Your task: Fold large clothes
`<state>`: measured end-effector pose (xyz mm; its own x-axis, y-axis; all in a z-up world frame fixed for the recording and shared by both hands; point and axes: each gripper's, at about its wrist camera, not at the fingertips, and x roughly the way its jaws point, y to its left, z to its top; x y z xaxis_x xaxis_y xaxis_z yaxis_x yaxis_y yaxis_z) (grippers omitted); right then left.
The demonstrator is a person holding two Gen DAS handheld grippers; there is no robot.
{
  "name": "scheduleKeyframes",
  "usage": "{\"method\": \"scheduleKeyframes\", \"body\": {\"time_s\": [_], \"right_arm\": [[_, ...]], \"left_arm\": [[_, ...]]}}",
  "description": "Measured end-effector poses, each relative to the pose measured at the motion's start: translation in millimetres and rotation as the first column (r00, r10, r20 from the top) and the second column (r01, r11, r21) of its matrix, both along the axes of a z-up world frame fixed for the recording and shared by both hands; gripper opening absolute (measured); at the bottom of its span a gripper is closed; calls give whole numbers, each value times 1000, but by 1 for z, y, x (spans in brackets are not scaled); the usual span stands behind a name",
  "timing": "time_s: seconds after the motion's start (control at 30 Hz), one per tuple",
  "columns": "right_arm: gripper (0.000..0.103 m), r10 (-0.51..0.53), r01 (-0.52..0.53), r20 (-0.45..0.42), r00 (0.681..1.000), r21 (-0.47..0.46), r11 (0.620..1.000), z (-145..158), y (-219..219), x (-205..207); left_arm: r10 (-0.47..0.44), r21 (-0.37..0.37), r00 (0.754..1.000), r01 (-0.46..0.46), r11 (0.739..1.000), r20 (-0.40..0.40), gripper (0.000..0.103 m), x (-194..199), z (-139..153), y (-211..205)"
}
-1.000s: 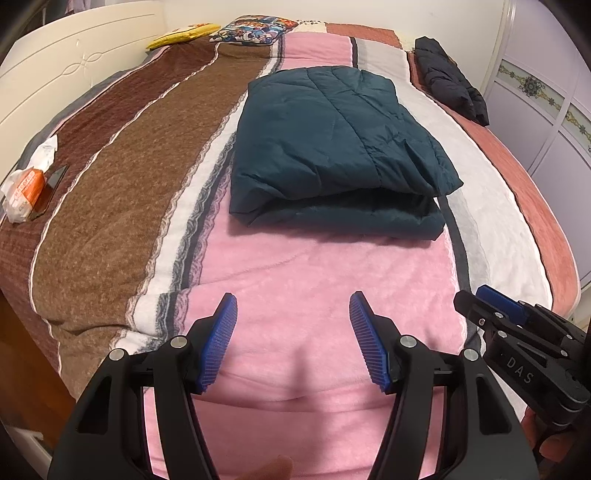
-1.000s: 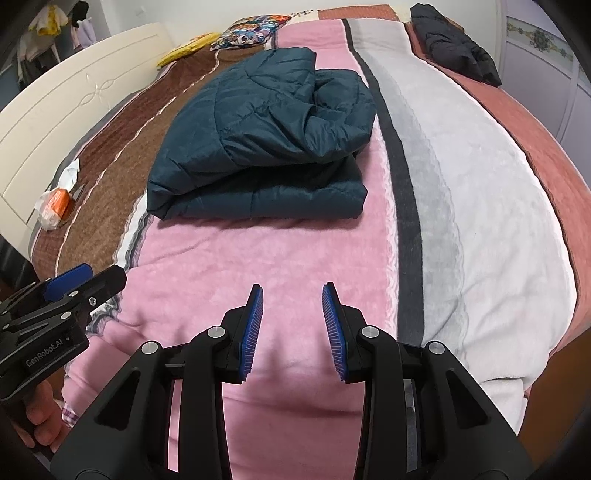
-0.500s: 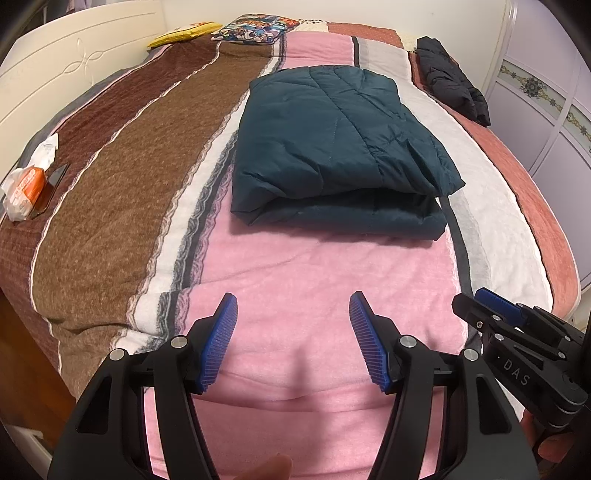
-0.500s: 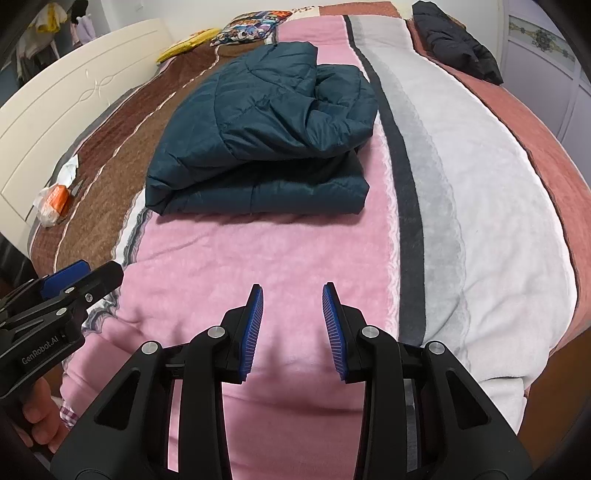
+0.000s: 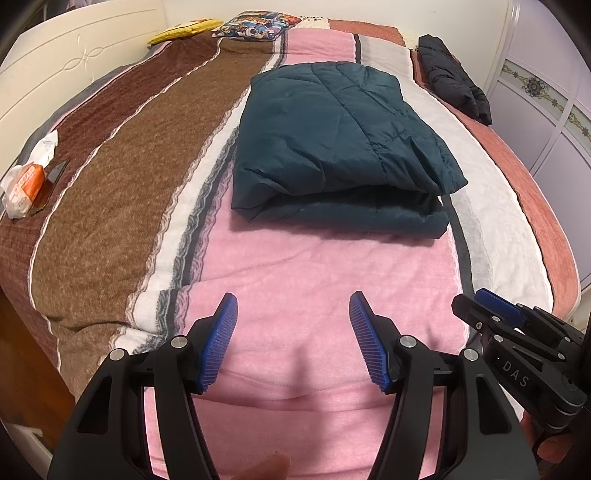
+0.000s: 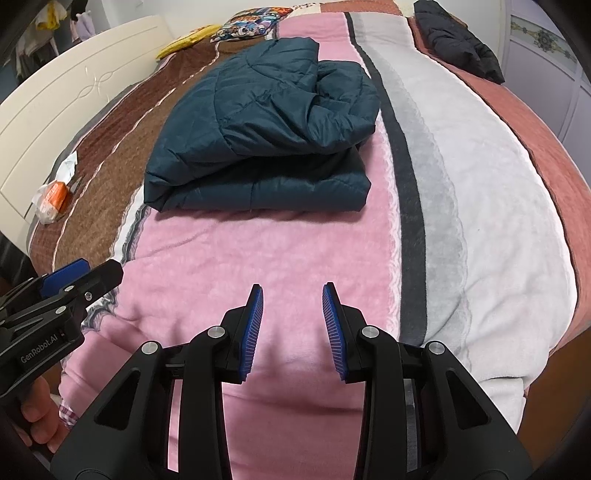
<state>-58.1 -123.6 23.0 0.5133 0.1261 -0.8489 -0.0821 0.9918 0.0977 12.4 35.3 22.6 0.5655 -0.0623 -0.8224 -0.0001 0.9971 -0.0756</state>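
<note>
A dark teal puffer jacket [image 5: 332, 147] lies folded in a thick stack on the pink stripe of the bed; it also shows in the right wrist view [image 6: 266, 133]. My left gripper [image 5: 293, 299] is open and empty, hovering over the pink blanket well short of the jacket. My right gripper [image 6: 292, 290] is open and empty, also over the blanket near the foot of the bed. Each gripper shows at the edge of the other's view: the right one [image 5: 491, 306] and the left one [image 6: 77, 273].
The bed has a striped brown, pink, grey and white blanket [image 5: 303, 280]. A black garment [image 5: 454, 81] lies at the far right edge. An orange and white packet [image 5: 26, 184] lies at the left. Pillows [image 5: 255, 26] sit at the head. White wardrobe doors [image 5: 546, 103] stand right.
Both grippers have drawn back slightly from the folded jacket and stay open. The jacket has not moved.
</note>
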Motion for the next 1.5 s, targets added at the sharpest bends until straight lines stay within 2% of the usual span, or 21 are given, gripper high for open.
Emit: {"method": "scheduleKeyframes", "body": {"time_s": [1.5], "right_arm": [[34, 9, -9, -14, 1000, -6, 1000, -6, 1, 0]], "left_arm": [[10, -11, 1000, -10, 1000, -16, 61, -3, -5, 0]]}}
